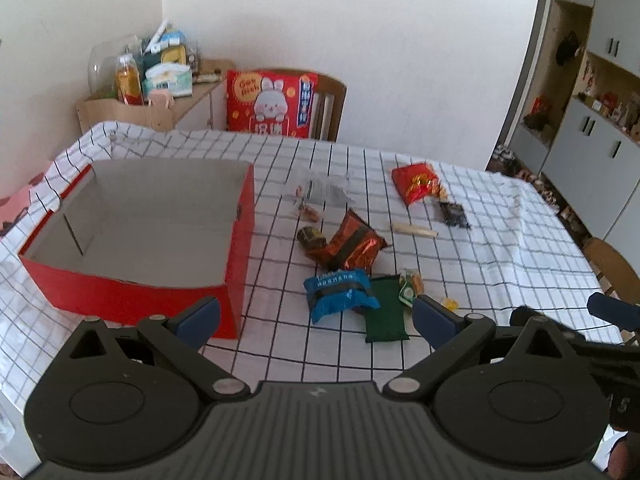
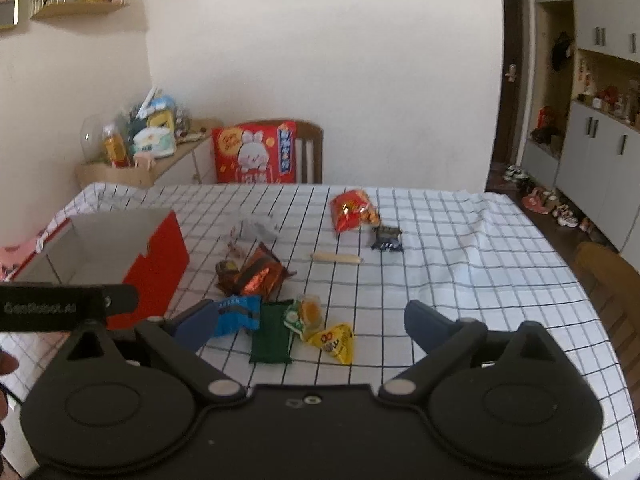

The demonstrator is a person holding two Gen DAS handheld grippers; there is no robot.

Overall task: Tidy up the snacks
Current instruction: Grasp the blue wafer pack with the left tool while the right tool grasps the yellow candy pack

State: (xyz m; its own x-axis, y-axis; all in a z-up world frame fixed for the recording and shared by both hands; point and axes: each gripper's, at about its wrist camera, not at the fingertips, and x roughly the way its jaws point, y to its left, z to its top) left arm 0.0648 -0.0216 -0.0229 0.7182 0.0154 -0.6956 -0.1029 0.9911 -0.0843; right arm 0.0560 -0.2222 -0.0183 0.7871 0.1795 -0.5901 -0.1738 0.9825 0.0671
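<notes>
An empty red box [image 1: 236, 276] [image 2: 160, 264] stands open at the table's left. Snack packets lie scattered to its right: a blue one [image 1: 340, 292] [image 2: 240, 316], a dark green one [image 1: 386, 308] [image 2: 272, 336], an orange-brown one [image 1: 354, 244] [image 2: 260, 276], a red bag [image 1: 416, 182] [image 2: 352, 208], a small black one [image 1: 454, 214] [image 2: 386, 238], a yellow triangle [image 2: 336, 340] and a wooden stick [image 1: 414, 229] [image 2: 336, 258]. My left gripper [image 1: 316, 320] is open and empty above the blue packet. My right gripper [image 2: 308, 322] is open and empty above the green packet.
The table [image 1: 500, 248] has a white checked cloth. A wooden chair with a red rabbit bag [image 1: 272, 104] stands at the far side. A side shelf with bottles and tissues [image 1: 160, 80] is at the back left. Cabinets [image 2: 600, 152] line the right wall.
</notes>
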